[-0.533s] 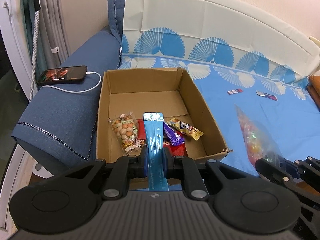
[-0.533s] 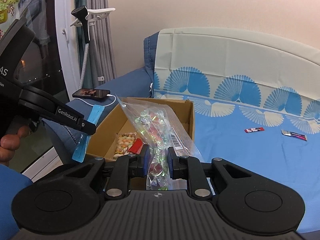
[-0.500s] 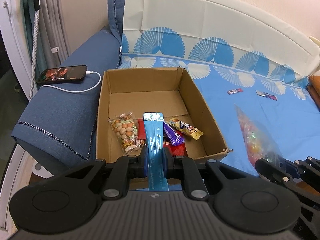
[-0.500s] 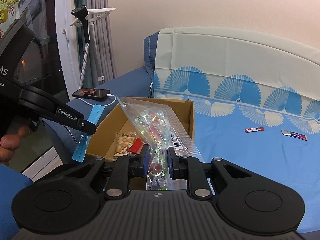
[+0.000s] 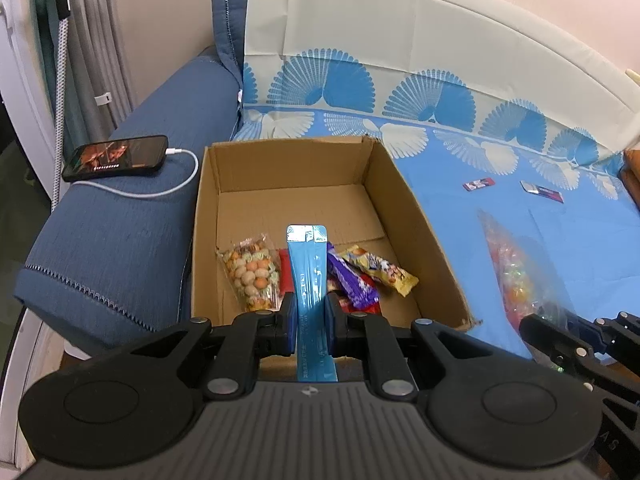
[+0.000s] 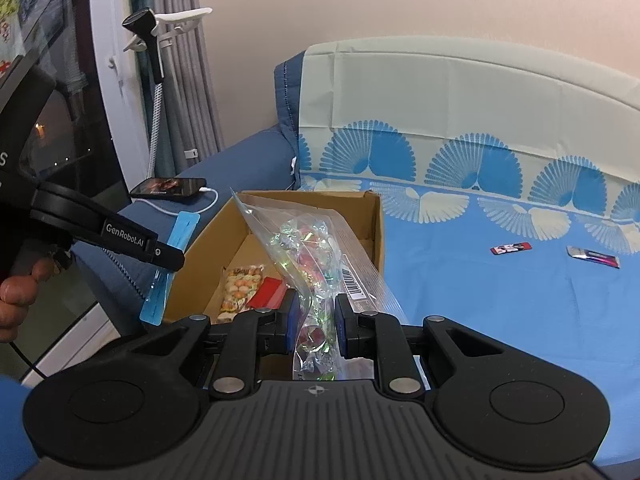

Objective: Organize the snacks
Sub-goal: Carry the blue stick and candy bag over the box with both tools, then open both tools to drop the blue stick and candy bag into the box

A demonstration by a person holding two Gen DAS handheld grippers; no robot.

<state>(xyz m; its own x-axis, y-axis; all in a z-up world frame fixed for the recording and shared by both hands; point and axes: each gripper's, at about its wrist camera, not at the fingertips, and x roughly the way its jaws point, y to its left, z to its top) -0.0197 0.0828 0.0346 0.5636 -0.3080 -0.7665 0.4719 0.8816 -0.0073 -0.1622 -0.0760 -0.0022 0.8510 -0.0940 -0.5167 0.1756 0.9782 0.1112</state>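
The left gripper [image 5: 311, 322] has its jaws pinched narrowly on one long blue snack packet [image 5: 308, 280], held above the near end of an open cardboard box [image 5: 288, 178] on a blue-patterned sofa cover [image 5: 500, 236]; the right gripper [image 6: 313, 330], jaws slightly wider, clamps one clear zip bag of wrapped candies [image 6: 310, 256] beside the box's right wall. Inside the box lie one bag of coated peanuts [image 5: 252, 276], one purple bar [image 5: 352, 284], one yellow bar [image 5: 378, 270] and red packets [image 5: 285, 276] whose number cannot be told. Two small snack bars [image 5: 478, 183] [image 5: 542, 192] lie well apart from the box on the cover. One phone [image 5: 115, 157] on a white charging cable [image 5: 160, 190] rests on the sofa armrest [image 5: 120, 240]
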